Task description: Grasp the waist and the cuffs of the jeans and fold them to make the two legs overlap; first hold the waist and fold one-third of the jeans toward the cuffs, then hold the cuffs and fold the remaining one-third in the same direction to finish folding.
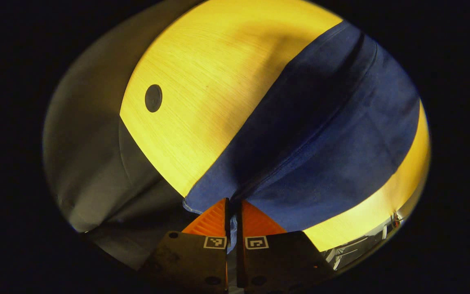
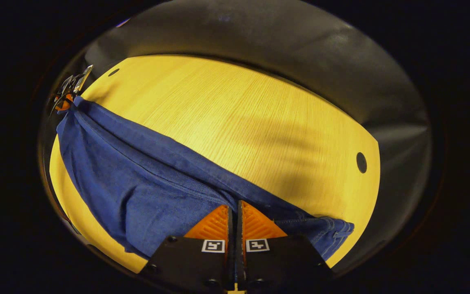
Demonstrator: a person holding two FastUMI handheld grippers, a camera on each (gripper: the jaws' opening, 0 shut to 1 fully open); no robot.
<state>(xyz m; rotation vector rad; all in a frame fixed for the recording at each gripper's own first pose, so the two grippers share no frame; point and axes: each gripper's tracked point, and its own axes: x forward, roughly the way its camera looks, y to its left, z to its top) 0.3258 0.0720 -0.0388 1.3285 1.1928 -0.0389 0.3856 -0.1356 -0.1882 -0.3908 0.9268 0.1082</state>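
Note:
Blue jeans [image 1: 320, 134] hang stretched above the yellow wooden table [image 1: 202, 81]. My left gripper [image 1: 234, 202] is shut on the cuff end of the jeans, the cloth pinched between its orange fingers [image 1: 212, 220]. In the right gripper view the jeans [image 2: 145, 179] run from the far left to the waist end at the bottom, where my right gripper [image 2: 235, 206] is shut on them. The waistband with its belt loop [image 2: 333, 232] sticks out to the right of the fingers. The left gripper [image 2: 65, 96] shows small at the far end of the jeans.
The table [image 2: 259, 122] has a round cable hole [image 2: 361, 162] near its right edge and another hole [image 1: 153, 98] in the left gripper view. Dark grey cloth [image 2: 300, 45] hangs behind the table. Metal frame parts [image 1: 365, 241] show at the lower right.

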